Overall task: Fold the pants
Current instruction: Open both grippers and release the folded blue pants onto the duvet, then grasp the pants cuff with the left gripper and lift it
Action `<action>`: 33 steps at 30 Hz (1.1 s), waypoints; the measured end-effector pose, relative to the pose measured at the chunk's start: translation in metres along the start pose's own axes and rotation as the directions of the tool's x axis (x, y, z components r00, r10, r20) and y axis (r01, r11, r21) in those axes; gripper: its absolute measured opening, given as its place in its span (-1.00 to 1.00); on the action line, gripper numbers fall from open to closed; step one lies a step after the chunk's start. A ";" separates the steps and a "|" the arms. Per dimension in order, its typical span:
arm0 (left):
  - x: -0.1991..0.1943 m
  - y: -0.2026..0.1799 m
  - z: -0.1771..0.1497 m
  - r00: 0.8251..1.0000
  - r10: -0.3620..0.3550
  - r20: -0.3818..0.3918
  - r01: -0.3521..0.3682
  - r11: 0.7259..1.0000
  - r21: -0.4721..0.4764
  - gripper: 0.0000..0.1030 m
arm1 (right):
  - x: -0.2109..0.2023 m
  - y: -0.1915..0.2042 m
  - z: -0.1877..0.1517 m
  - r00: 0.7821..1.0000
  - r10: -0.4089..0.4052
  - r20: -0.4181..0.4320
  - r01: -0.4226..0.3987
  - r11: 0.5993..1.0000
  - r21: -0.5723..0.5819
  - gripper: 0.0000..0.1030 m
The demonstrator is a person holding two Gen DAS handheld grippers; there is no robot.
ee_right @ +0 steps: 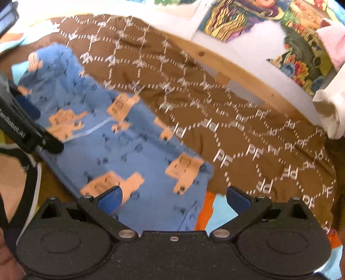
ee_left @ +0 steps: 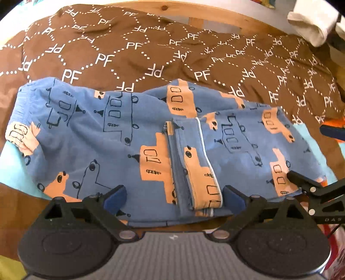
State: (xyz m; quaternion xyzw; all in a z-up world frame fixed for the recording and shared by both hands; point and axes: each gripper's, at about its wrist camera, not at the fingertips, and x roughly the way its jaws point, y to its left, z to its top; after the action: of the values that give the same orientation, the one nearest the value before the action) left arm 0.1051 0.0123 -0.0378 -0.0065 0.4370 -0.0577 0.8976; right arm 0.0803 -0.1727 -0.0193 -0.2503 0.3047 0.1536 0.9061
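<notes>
Blue pants [ee_left: 120,137] with orange truck prints lie flat on a brown "PF" patterned bedspread [ee_left: 138,47]. The legs are folded back, so the cuffs [ee_left: 194,163] lie on the middle of the garment. The waistband [ee_left: 19,112] is at the left. My left gripper [ee_left: 174,197] is open just above the pants' near edge, by the cuffs. My right gripper [ee_right: 173,199] is open over the folded end of the pants [ee_right: 133,155]; that view is blurred. Its finger shows in the left wrist view [ee_left: 301,181], and the left gripper's finger shows in the right wrist view [ee_right: 30,131].
A wooden bed rail [ee_right: 237,71] and a white wall with colourful posters [ee_right: 248,19] run behind the bedspread. A white cloth [ee_left: 312,23] hangs at the far right. Light blue and orange fabric [ee_right: 215,213] lies under the pants' near corner.
</notes>
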 end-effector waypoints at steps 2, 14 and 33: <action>0.001 0.000 0.001 1.000 0.003 -0.005 -0.003 1.000 -0.005 0.93 | 0.007 -0.003 -0.004 0.999 0.021 -0.026 -0.021 1.000 0.023 0.98; -0.010 0.011 0.007 0.999 -0.027 -0.020 0.027 0.999 -0.039 0.99 | 0.009 -0.024 -0.009 0.995 0.095 -0.027 -0.087 0.971 0.221 0.99; -0.044 0.123 0.031 0.952 0.261 0.157 -0.195 0.918 -0.346 0.29 | -0.011 0.037 0.016 0.957 0.246 0.153 -0.257 0.964 0.060 0.99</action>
State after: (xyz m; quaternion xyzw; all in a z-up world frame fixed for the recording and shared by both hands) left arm 0.1147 0.1385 0.0082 -0.1097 0.3460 0.1220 0.9238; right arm 0.0632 -0.1349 -0.0148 -0.1613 0.2734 0.2730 0.9081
